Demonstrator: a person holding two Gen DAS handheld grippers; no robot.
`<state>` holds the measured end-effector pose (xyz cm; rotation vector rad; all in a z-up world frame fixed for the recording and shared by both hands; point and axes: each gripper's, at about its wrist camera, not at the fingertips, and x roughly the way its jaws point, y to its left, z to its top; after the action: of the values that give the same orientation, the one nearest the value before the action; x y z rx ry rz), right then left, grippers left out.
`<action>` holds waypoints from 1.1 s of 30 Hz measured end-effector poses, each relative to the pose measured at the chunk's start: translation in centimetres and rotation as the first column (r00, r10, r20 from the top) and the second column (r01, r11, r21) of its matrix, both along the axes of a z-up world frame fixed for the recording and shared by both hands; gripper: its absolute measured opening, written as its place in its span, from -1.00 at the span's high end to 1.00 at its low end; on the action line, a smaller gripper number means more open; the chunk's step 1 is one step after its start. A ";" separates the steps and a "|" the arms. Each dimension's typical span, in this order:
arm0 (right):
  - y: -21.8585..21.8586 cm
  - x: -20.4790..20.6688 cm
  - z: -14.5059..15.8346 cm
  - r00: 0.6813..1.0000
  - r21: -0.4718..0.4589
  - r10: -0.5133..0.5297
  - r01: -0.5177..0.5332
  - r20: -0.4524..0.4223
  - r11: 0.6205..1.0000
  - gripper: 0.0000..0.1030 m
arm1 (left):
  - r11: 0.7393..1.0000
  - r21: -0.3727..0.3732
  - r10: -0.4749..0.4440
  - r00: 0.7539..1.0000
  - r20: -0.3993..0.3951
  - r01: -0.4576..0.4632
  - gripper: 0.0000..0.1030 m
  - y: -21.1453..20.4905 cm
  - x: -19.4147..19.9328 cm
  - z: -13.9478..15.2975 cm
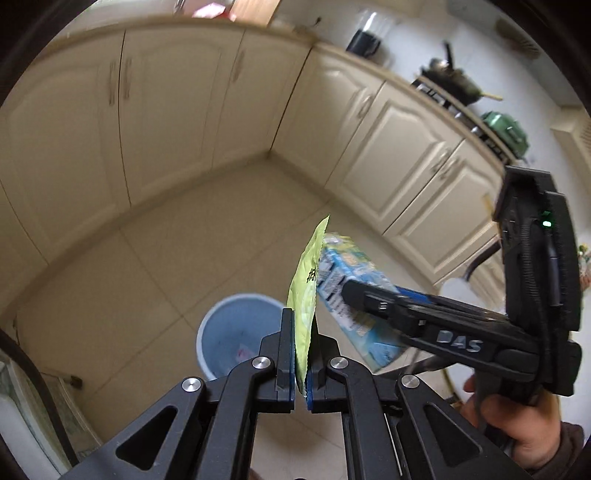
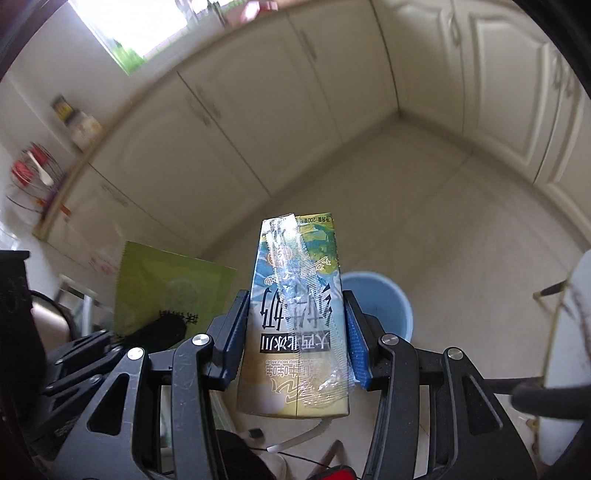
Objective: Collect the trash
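Left gripper (image 1: 303,354) fingers pinching green packet (image 1: 306,295), right gripper (image 2: 295,332) fingers clamping milk carton (image 2: 295,314)

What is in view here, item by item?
Milk carton: 1, blue-yellow, in right gripper.
Green packet: 1, in left gripper.
Trash bin: 1, light blue, on floor below.
Cabinets: cream, along walls.
Wok: 1, dark, on stove.
Green pot: 1, on stove.
Blender: 1, dark base, on counter.
Left gripper: shut.
Right gripper: shut.
Hand: 1, holds right gripper.
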<state>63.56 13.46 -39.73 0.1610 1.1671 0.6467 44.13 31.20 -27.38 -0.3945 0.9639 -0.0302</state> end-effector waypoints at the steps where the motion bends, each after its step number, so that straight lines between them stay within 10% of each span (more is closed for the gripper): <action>1: 0.6 0.5 -1.5 1.000 -0.012 0.007 -0.007 -0.021 1.000 0.10 | 1.000 -0.006 0.001 1.000 -0.016 -0.001 0.99 0.3 0.5 -0.5; 10: 2.7 4.8 -9.8 0.995 -0.057 0.007 -0.013 -0.095 0.998 -0.25 | 0.999 -0.041 -0.029 0.991 -0.132 0.024 0.99 2.9 8.6 -6.8; 18: -0.5 5.2 -8.2 0.994 -0.193 -0.102 0.108 0.043 0.975 -0.61 | 0.998 -0.032 -0.063 0.976 -0.209 0.057 0.96 0.7 14.8 -11.5; 21: -1.2 5.2 -7.3 0.989 -0.220 -0.116 0.134 0.091 0.966 -0.79 | 0.999 -0.005 -0.038 0.969 -0.245 0.038 0.76 0.5 16.5 -12.9; 24: -1.0 4.4 -6.1 0.985 -0.238 -0.128 0.152 0.113 0.959 -0.80 | 1.000 0.016 -0.007 0.955 -0.296 0.012 -0.05 0.4 17.8 -13.8; 33: -2.1 2.2 -2.5 0.980 -0.196 -0.142 0.168 0.140 0.966 -0.80 | 0.990 0.112 0.102 0.975 -0.197 -0.081 -0.09 0.6 15.1 -7.2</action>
<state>65.78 11.39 -42.19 0.0338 1.0817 0.3878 59.21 31.78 -34.61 -0.3500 1.1422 0.1457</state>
